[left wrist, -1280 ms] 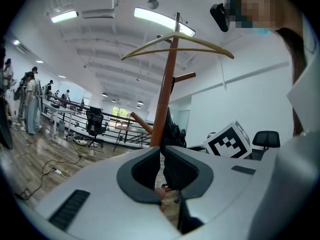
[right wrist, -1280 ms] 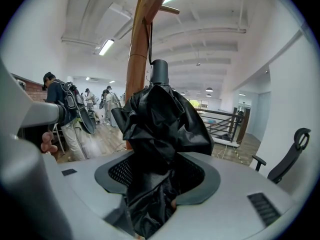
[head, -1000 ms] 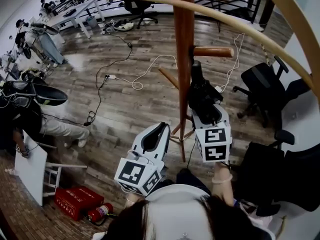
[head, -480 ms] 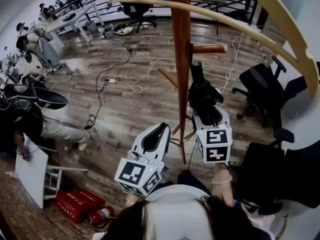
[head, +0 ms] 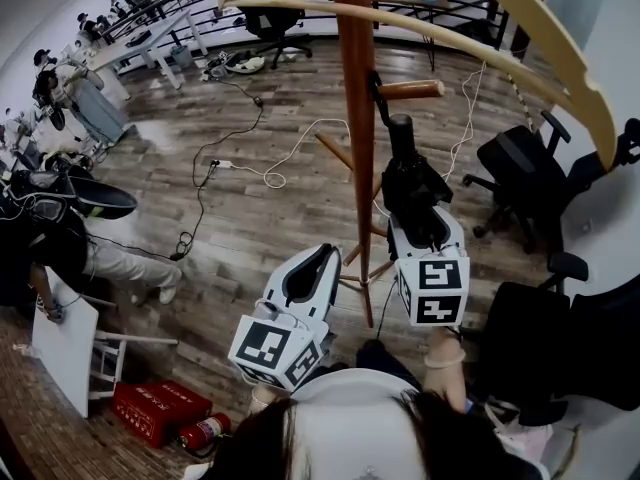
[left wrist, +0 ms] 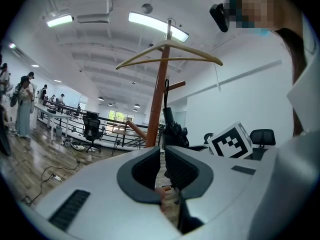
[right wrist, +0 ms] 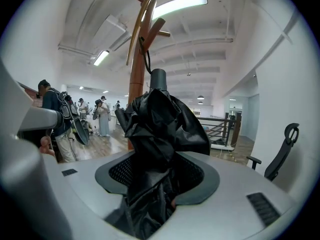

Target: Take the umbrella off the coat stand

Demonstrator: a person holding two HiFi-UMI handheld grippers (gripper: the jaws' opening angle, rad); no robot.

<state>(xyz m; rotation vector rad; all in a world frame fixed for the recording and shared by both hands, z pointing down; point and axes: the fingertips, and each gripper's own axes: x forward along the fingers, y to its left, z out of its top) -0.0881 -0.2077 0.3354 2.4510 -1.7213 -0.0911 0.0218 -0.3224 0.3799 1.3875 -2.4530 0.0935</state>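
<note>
A black folded umbrella point(head: 410, 183) hangs beside the wooden coat stand point(head: 355, 118). Its strap point(head: 375, 86) loops over a short peg point(head: 412, 90). My right gripper point(head: 422, 226) is shut on the umbrella's bunched fabric, below its handle point(head: 400, 133). In the right gripper view the umbrella point(right wrist: 160, 119) fills the space between the jaws of the right gripper point(right wrist: 157, 171), and its strap point(right wrist: 146, 59) runs up to the stand point(right wrist: 136, 79). My left gripper point(head: 328, 253) hovers lower left of the stand, shut and empty. The left gripper view shows the left gripper point(left wrist: 162, 151), the stand point(left wrist: 159, 99) and the umbrella point(left wrist: 172, 129).
Curved wooden hanger arms point(head: 470, 43) spread overhead. Black office chairs point(head: 520, 168) stand at the right. Cables point(head: 260, 158) trail across the wood floor. A white table point(head: 65, 343), a red box point(head: 150, 403) and a seated person point(head: 60, 238) are at the left.
My right gripper has lifted the umbrella slightly, bringing its handle nearer the peg. The left gripper has stayed where it was.
</note>
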